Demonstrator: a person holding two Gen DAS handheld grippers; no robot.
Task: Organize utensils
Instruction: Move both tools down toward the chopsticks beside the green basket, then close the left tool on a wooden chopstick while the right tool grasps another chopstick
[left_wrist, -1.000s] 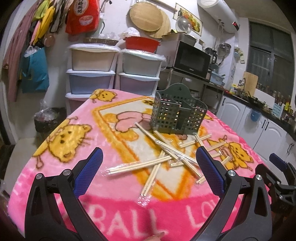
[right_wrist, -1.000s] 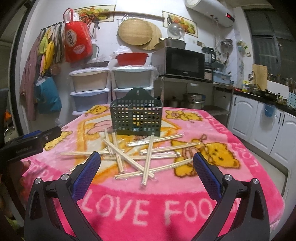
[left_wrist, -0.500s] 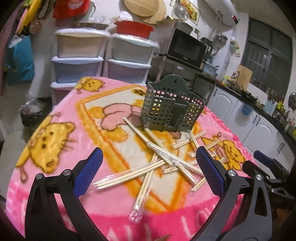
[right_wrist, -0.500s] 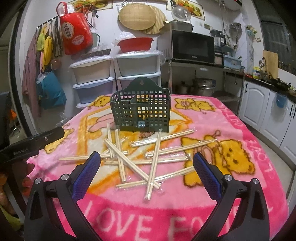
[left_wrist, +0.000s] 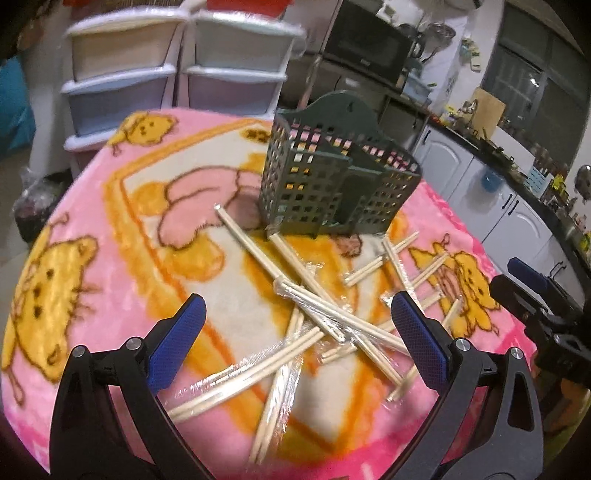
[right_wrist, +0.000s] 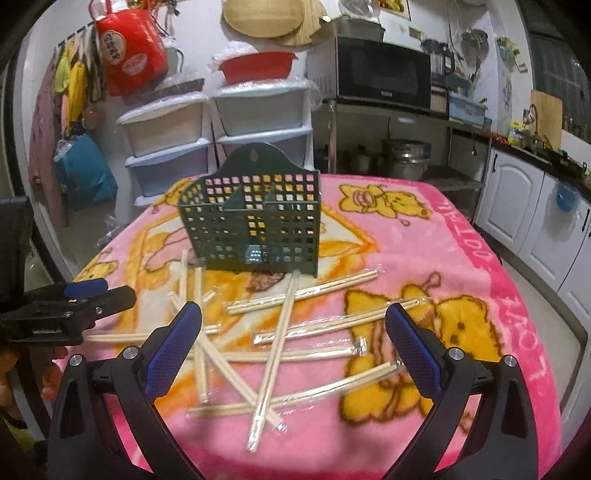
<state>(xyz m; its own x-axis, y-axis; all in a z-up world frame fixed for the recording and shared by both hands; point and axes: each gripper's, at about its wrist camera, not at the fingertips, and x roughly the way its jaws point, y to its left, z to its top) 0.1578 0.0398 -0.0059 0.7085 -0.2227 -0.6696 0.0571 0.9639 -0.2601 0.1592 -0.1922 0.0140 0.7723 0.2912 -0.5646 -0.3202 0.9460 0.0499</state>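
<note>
Several pairs of wooden chopsticks in clear plastic wrap (left_wrist: 317, 314) lie crossed in a loose pile on the pink cartoon blanket (left_wrist: 74, 229). A dark green slotted utensil basket (left_wrist: 332, 184) stands upright just behind the pile. My left gripper (left_wrist: 295, 339) is open and empty above the near part of the pile. My right gripper (right_wrist: 291, 339) is open and empty above the same pile of chopsticks (right_wrist: 280, 332), with the basket (right_wrist: 255, 229) beyond it. Each gripper shows at the edge of the other's view.
The table under the blanket ends near the grippers and at the right side (right_wrist: 535, 332). Stacked plastic drawers (right_wrist: 221, 122) stand behind the table. A microwave (right_wrist: 384, 74) on a metal rack and white kitchen cabinets (right_wrist: 517, 199) are at the right.
Both grippers have moved forward and lower toward the chopstick pile and the basket. Both stay open and empty. The chopsticks and basket have not moved.
</note>
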